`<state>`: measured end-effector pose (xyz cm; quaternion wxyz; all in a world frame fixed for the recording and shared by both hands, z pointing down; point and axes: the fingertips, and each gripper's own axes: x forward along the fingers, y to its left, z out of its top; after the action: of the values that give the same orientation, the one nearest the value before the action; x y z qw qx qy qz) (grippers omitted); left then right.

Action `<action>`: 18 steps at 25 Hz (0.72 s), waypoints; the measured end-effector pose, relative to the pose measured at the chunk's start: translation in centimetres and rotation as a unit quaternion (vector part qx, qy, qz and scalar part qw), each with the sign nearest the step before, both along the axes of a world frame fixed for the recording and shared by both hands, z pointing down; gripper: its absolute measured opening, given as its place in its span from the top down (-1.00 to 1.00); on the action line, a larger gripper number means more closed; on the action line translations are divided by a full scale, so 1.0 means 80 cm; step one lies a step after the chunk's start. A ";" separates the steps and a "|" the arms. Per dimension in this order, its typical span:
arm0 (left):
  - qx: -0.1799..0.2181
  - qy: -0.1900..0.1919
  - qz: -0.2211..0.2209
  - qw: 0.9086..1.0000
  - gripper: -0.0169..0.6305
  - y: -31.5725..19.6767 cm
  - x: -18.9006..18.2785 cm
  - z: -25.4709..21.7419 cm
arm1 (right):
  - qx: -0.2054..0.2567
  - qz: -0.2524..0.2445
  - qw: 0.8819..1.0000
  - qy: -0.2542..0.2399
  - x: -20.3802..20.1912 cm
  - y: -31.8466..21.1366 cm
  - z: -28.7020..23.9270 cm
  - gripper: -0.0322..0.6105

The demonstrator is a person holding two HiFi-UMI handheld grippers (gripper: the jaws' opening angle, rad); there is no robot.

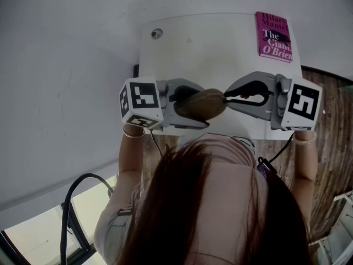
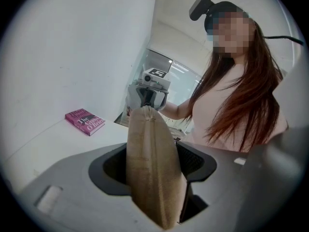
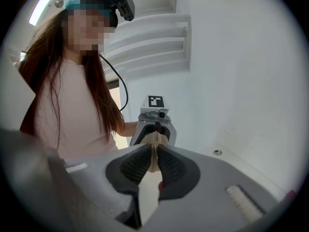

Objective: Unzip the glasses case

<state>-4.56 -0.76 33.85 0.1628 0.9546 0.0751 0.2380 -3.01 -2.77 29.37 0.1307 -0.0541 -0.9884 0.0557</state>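
Right, counting from here: two grippers, one glasses case [image 1: 203,105], one book [image 1: 274,36], one white table [image 1: 209,48].

The left gripper [image 2: 153,170] is clamped across the body of the tan case. It holds the case up off the table with its long axis pointing away towards the other gripper, and the seam runs up the middle in my left gripper view. The right gripper [image 3: 155,151] faces it from the other side, jaws drawn in close and pinched on the small zip pull [image 3: 156,146] at the case's far end. In the head view the case bridges the gap between the two, in front of the person's chest and over the near part of the table.

Each gripper carries one marker cube [image 1: 140,101], so two in all.

The pink book lies flat at the far right corner of the table, well apart from the case. One small round fitting [image 1: 157,33] sits near the far left corner. The person's long hair [image 1: 209,203] fills the lower head view and hides the table's near edge
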 end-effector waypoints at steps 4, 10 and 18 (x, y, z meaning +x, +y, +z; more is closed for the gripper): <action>0.004 -0.012 -0.002 1.000 0.03 0.000 0.000 0.003 | 0.005 -0.003 1.000 0.006 0.000 -0.001 0.004 0.77; 0.045 -0.061 -0.016 0.997 0.03 -0.005 -0.001 0.017 | 0.014 0.015 1.000 0.021 -0.002 -0.007 0.015 0.77; 0.080 -0.095 -0.041 0.991 0.03 -0.020 -0.009 0.031 | 0.030 0.048 0.997 0.061 -0.004 -0.018 0.033 0.85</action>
<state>-5.25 -2.37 36.30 0.1020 0.9399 0.0011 0.3260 -3.35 -4.22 31.99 0.1896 0.0013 -0.9812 0.0354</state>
